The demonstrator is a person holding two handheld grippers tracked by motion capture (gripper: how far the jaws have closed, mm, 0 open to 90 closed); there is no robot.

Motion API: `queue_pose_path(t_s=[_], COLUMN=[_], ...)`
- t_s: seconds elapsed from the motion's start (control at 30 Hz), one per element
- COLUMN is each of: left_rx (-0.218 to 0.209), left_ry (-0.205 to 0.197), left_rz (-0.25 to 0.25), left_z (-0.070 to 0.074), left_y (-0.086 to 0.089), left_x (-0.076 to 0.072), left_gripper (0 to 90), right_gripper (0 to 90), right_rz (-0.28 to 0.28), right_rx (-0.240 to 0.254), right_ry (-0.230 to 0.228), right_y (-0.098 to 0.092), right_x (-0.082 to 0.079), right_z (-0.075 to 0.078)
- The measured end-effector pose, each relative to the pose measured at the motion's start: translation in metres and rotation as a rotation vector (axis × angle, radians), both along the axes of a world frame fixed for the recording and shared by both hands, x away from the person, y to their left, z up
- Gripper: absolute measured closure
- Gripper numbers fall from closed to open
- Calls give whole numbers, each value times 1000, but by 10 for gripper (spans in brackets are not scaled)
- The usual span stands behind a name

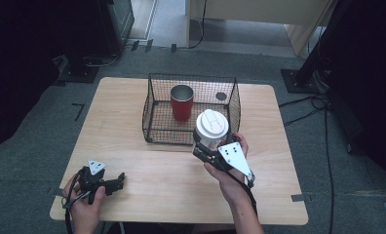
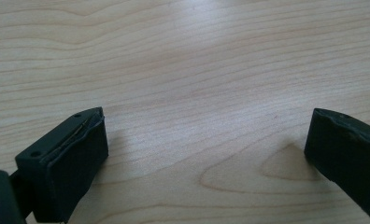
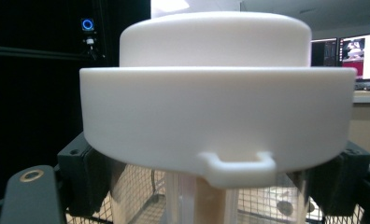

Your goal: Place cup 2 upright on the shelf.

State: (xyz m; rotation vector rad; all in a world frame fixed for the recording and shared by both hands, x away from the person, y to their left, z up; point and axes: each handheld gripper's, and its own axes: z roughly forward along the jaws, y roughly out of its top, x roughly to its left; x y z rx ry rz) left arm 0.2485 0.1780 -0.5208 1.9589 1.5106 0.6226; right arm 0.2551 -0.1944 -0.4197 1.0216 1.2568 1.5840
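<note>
Just in front of the wire basket (image 1: 154, 109), which holds a red cup (image 1: 182, 103), a clear white-lidded cup (image 1: 211, 127) is clamped below its lid by the right gripper (image 1: 206, 150), while wide-apart, empty left gripper (image 1: 114, 183) jaws over bare table (image 2: 188, 70) are seen in the left gripper view.

Wooden table (image 1: 147, 161), light grain, rounded corners, standing on grey carpet (image 1: 30, 146). Black stand bases (image 1: 79, 73) on the floor at the far left and far right. Cables (image 1: 308, 105) trailing across the carpet at the right. Lit computer monitors (image 3: 360, 56) on a desk in the background.
</note>
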Motion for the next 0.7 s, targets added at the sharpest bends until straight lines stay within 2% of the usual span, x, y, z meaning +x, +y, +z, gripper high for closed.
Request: queue_pose_path(t_s=[0.3, 0.7], left_rx=[0, 0], left_ry=[0, 1], left_rz=[0, -1], left_z=[0, 0], left_y=[0, 0], left_x=[0, 0], left_gripper=[1, 1], right_gripper=[156, 156], right_rz=[-2, -15], right_rx=[2, -4], right_ry=[-37, -66], right_y=[1, 3], right_x=[8, 24], right_z=[19, 36])
